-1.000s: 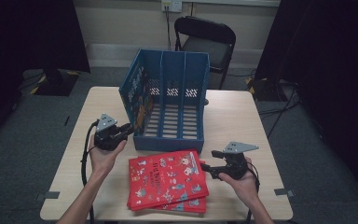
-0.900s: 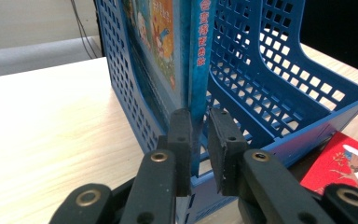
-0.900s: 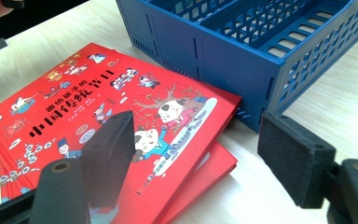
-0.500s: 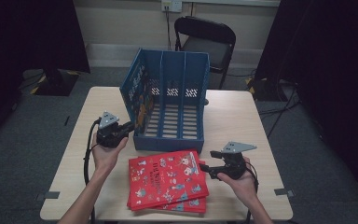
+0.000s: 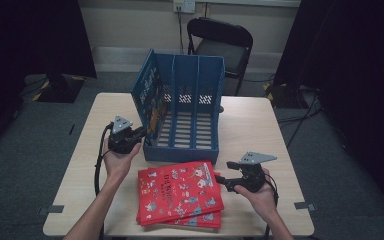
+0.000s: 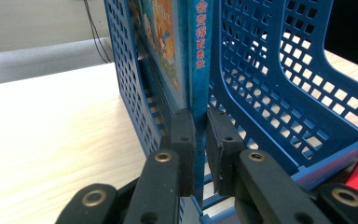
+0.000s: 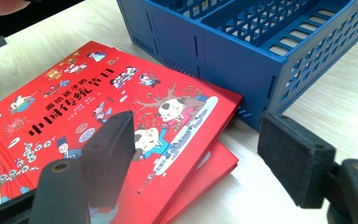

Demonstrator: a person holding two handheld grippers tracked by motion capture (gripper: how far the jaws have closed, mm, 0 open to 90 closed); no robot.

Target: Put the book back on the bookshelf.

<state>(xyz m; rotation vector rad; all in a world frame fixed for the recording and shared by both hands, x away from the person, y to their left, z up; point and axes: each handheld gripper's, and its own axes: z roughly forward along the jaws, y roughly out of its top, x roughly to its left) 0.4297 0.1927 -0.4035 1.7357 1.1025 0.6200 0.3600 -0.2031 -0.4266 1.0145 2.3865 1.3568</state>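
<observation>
Dark curtains surround a pale wooden bench (image 5: 260, 125). Left gripper (image 6: 200, 135) has its jaws clamped on a blue-spined book (image 6: 196, 65), keeping it upright in the blue file rack's (image 5: 200, 145) leftmost slot — right gripper (image 7: 205, 154), jaws wide, waits above the red books (image 5: 180, 192).

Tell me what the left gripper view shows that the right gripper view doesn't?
Left gripper view alone: the left gripper with its fingers shut on the spine of a blue book standing upright in the rack's end slot.

Right gripper view alone: the right gripper, open and holding nothing, over a stack of red books lying flat by the rack's front.

Both: the blue rack and the wooden table.
</observation>
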